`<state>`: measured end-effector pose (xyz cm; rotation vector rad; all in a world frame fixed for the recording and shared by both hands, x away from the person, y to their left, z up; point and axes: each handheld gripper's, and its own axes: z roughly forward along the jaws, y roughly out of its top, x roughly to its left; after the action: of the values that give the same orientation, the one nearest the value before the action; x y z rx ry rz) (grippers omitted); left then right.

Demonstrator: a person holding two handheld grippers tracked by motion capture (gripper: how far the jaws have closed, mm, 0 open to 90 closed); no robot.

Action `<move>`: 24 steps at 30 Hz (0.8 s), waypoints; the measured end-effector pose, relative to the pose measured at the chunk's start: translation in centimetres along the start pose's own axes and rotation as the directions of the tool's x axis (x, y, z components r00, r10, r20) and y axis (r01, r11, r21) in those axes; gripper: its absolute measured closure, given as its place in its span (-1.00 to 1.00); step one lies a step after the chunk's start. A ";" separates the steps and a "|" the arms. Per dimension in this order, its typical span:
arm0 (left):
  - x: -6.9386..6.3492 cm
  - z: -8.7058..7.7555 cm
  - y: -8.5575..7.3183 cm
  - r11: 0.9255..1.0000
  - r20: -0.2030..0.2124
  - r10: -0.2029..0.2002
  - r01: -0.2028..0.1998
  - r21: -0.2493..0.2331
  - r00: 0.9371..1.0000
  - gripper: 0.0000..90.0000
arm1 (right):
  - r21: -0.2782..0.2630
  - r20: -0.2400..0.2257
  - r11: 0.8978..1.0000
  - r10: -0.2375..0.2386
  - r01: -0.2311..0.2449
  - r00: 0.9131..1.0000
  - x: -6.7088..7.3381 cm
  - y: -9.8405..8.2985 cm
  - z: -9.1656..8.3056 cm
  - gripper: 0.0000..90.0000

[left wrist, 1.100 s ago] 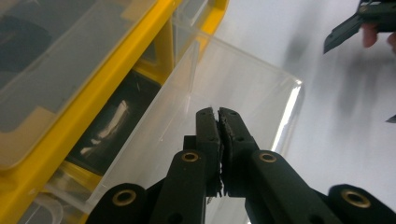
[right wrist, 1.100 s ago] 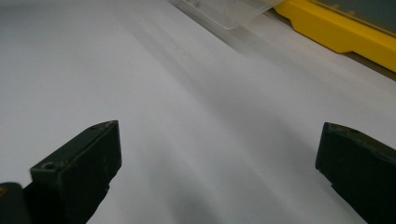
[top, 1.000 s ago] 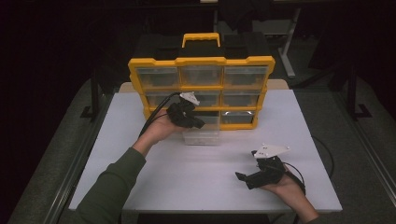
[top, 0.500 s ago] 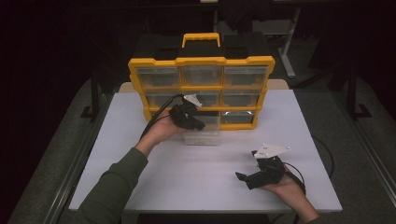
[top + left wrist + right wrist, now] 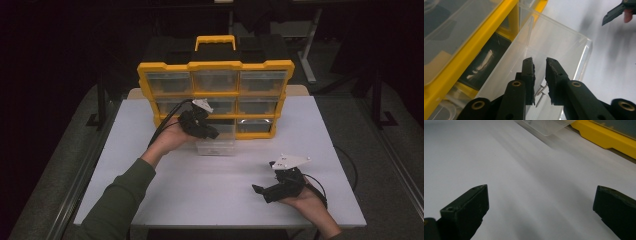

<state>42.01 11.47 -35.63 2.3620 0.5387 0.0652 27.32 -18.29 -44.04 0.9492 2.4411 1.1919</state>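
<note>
High view: the contents of the yellow plastic organiser cabinet (image 5: 215, 95), placed at the table's far edge, cannot be made out behind its translucent drawer fronts. A clear plastic drawer (image 5: 216, 142) is pulled out of the bottom row onto the white table (image 5: 200, 190), its front partly covered by the left gripper (image 5: 212, 134). In the left gripper view the drawer's walls are seen to be transparent, and a few small silver screws (image 5: 541, 93) lie on its floor, partly hidden by the jaws. These jaws have just been opening; a narrow gap is observed, nothing gripped. The right gripper (image 5: 257, 190) rests near the table's near right corner, spread wide, empty.
</note>
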 end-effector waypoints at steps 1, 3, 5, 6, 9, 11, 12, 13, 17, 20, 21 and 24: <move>0.0 -0.2 0.0 1.000 -0.001 -0.003 0.003 -0.005 1.000 0.68 | 0.000 0.000 1.000 0.000 0.000 1.000 0.0 0.0 0.0 -1.00; 0.0 -0.6 -0.1 1.000 0.003 -0.005 0.005 -0.014 1.000 0.64 | -0.001 0.000 1.000 0.000 0.000 1.000 0.0 0.0 0.0 -1.00; 0.0 -1.1 -0.2 1.000 0.005 -0.010 0.010 -0.022 1.000 0.60 | 0.000 0.000 1.000 0.001 -0.001 1.000 0.0 0.0 0.0 -1.00; 0.0 -1.3 -0.3 1.000 0.007 -0.011 0.011 -0.026 1.000 0.57 | 0.001 0.000 1.000 0.000 0.000 1.000 0.0 0.0 0.0 -1.00; -0.2 -1.8 -0.6 0.999 -0.001 -0.017 0.017 -0.037 1.000 0.45 | 0.001 -0.001 1.000 0.000 0.000 1.000 0.0 0.0 0.0 -1.00; -0.2 -2.2 -0.9 0.999 -0.003 -0.024 0.024 -0.043 1.000 0.38 | 0.002 -0.001 1.000 0.000 0.000 1.000 0.0 0.0 0.0 -1.00; -0.2 -2.4 -1.0 0.999 -0.004 -0.022 0.022 -0.048 1.000 0.34 | 0.003 -0.001 1.000 -0.001 0.001 1.000 0.0 0.0 0.1 -1.00; -0.2 -2.6 -1.1 0.999 -0.006 -0.021 0.021 -0.047 1.000 0.29 | 0.003 -0.001 1.000 0.000 0.000 1.000 0.0 0.0 0.1 -1.00; -0.3 -3.3 -1.6 0.997 -0.013 -0.037 0.036 -0.071 0.999 0.14 | 0.001 0.000 1.000 0.002 -0.002 1.000 0.0 0.0 0.0 -1.00; -0.5 -3.8 -2.1 0.996 -0.021 -0.035 0.033 -0.080 0.999 0.05 | 0.002 -0.001 1.000 0.002 -0.002 1.000 0.0 0.0 0.1 -1.00; -0.6 -4.0 -2.3 0.996 -0.025 -0.034 0.032 -0.085 0.999 0.02 | 0.002 -0.001 1.000 0.003 -0.003 1.000 0.0 0.0 0.1 -1.00; -0.7 -4.4 -2.8 0.995 -0.035 -0.041 0.037 -0.090 0.999 -0.07 | 0.003 -0.001 1.000 0.004 -0.004 1.000 0.0 0.0 0.1 -1.00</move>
<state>39.50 15.88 -34.10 2.2658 0.5874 0.1129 27.36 -18.24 -44.10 0.9544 2.4434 1.1912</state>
